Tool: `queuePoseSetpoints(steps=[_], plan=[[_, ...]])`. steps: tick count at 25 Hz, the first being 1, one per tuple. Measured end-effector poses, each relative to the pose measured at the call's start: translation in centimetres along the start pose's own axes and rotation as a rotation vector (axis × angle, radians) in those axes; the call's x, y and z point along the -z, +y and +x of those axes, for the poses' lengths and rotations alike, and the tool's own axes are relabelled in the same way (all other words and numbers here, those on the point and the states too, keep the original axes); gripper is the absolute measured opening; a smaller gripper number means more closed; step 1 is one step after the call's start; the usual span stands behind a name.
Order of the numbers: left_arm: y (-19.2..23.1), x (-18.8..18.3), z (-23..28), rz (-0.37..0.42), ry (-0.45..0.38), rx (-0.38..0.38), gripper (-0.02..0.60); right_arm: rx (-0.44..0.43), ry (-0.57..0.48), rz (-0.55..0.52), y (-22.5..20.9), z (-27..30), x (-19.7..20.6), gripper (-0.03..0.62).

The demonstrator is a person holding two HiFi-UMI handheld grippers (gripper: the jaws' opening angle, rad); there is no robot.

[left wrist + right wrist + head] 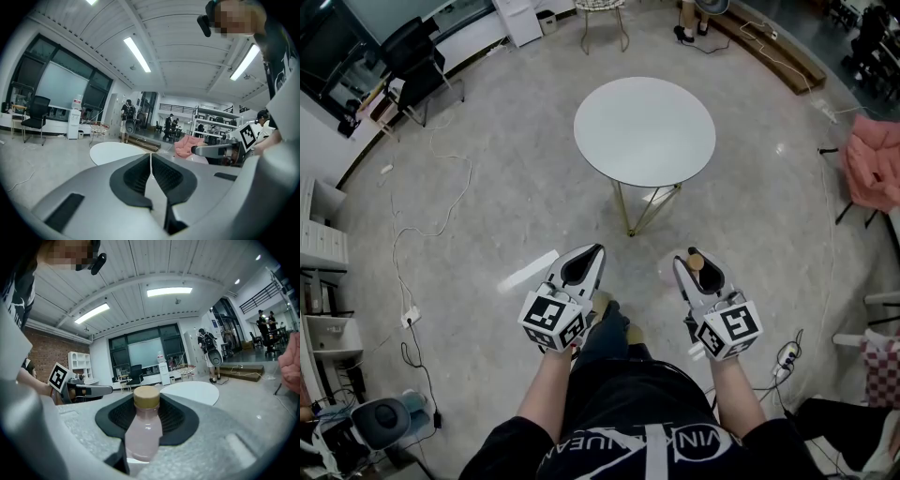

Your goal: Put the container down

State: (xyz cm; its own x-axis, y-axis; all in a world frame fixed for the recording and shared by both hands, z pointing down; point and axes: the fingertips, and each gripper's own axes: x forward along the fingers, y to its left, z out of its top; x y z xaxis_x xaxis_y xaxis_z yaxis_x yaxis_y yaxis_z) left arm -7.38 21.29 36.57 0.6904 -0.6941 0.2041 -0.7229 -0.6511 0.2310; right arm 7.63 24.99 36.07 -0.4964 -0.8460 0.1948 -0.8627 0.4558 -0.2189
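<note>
A small pink bottle with a tan cap [144, 427] is the container, and my right gripper [146, 420] is shut on it; in the head view its cap [696, 262] shows between the jaws of the right gripper [698, 267]. My left gripper [581, 269] is shut and holds nothing; its black pads [136, 176] meet in the left gripper view. Both grippers are held in front of my body, above the floor, a short way from the round white table [644, 130]. The table top [194, 391] lies straight ahead of the bottle.
Cables [431, 202] run over the grey floor at the left. A black chair [417, 66] stands at the back left, white shelves [321, 246] at the left edge. A pink cloth on a rack [874, 161] is at the right. People stand in the far background [127, 112].
</note>
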Motion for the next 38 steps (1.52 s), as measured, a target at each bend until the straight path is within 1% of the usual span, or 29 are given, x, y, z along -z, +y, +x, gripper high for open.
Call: queuePoseSetpoints(steps=[5,12,20,27,32,38], plan=[[0.8,0.5,0.7,-0.005,0.008,0.011,0.015,0.011,0.004,-0.001,-0.5,0.9,0.2,0.135],[2.0,-1.3,3.7,-0.008,-0.019,0.042,0.015,0.024,0.0,-0.017,-2.0,2.7,-1.3,0.135],[3.8,-2.3,7.9,-0.02,0.001,0.071,0.015,0.02,0.003,-0.02,-4.4,6.1,-3.0,0.135],[6.2,-2.7,11.8,-0.033,0.02,0.094,0.015,0.032,0.015,-0.009,-6.6,9.3,-3.4,0.135],[7.4,-3.4,14.9,-0.038,0.033,0.123,0.015,0.056,0.022,0.0,-8.8,11.0,-3.9,0.135],[10.2,-4.1,17.6,-0.046,0.056,0.145,0.015,0.087,0.026,0.02,-10.8,14.2,-4.5,0.135]])
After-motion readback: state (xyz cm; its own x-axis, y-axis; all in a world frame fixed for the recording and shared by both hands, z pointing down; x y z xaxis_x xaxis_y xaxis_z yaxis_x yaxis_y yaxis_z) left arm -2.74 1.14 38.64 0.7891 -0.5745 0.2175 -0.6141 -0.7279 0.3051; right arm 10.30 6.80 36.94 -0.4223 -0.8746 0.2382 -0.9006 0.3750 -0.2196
